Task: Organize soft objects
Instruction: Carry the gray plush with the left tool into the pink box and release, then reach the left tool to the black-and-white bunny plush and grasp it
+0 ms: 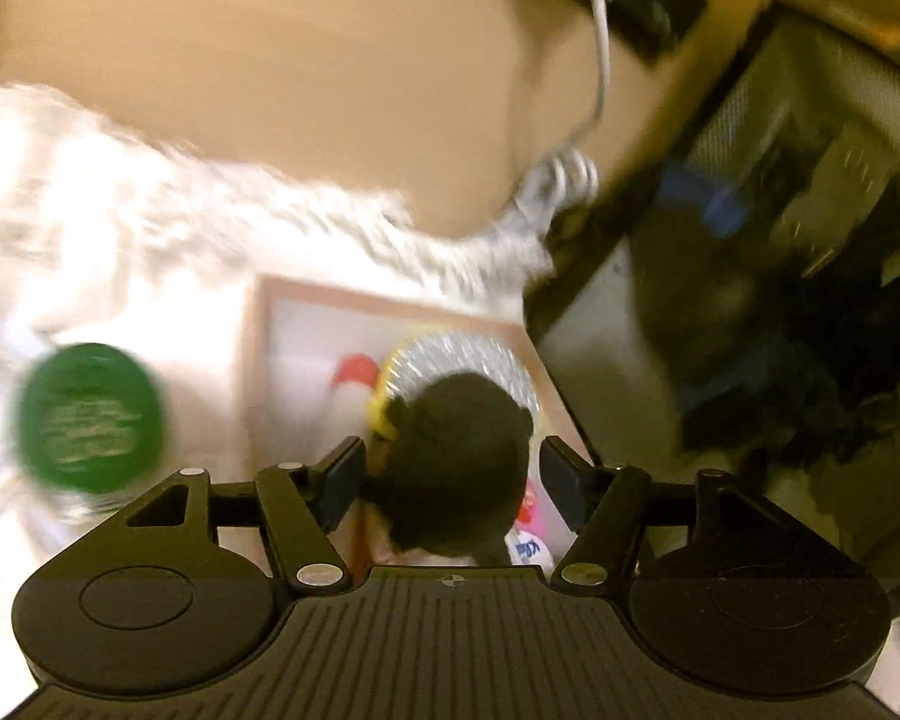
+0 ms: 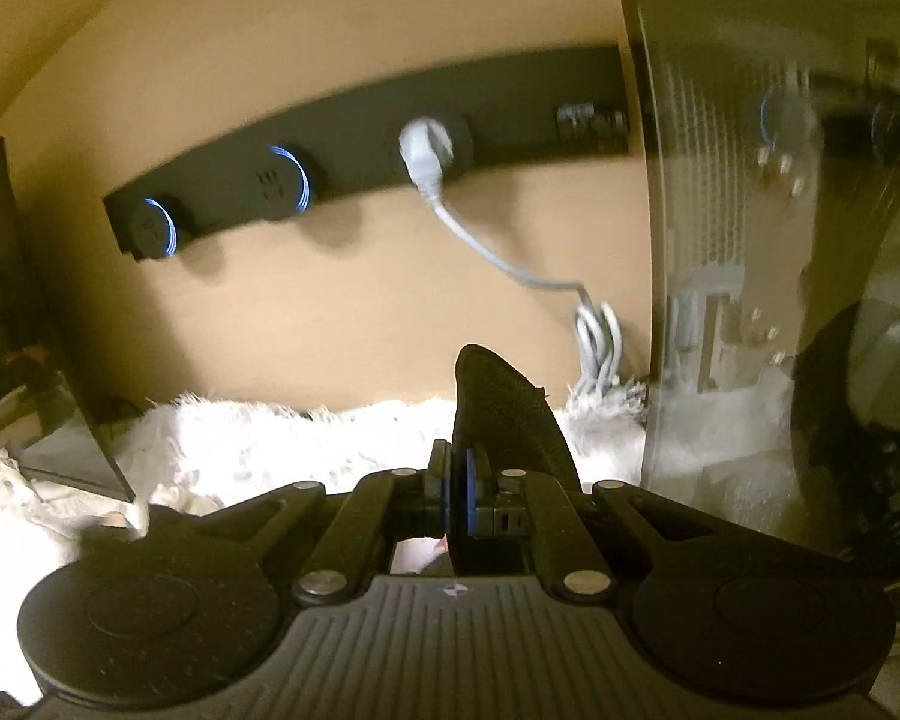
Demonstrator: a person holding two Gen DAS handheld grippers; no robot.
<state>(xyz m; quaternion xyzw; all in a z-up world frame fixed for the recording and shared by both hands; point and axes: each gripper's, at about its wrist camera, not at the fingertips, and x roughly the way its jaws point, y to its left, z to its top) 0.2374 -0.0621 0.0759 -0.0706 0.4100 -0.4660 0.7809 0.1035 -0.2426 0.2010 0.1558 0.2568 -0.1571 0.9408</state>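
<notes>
In the left wrist view a dark, rounded plush toy [image 1: 456, 456] with a white, blue-printed lower part fills the gap of my left gripper [image 1: 453, 474]. The jaws stand wide and a pad sits against each side of the toy. It looks sharp while everything behind it is smeared. In the right wrist view my right gripper [image 2: 459, 492] is shut on a thin black textured fabric piece [image 2: 498, 414]. The piece sticks up and forward between the pads, over a white fluffy rug [image 2: 258, 438].
Below the toy lies a pink-rimmed tray [image 1: 258, 360] with a silver foil plate [image 1: 450, 354] and a red shape. A green round lid [image 1: 90, 414] is at left. A black power strip [image 2: 342, 162] with a white plug and cable runs along the tan wall. Dark glass panels [image 2: 720, 240] stand on both sides.
</notes>
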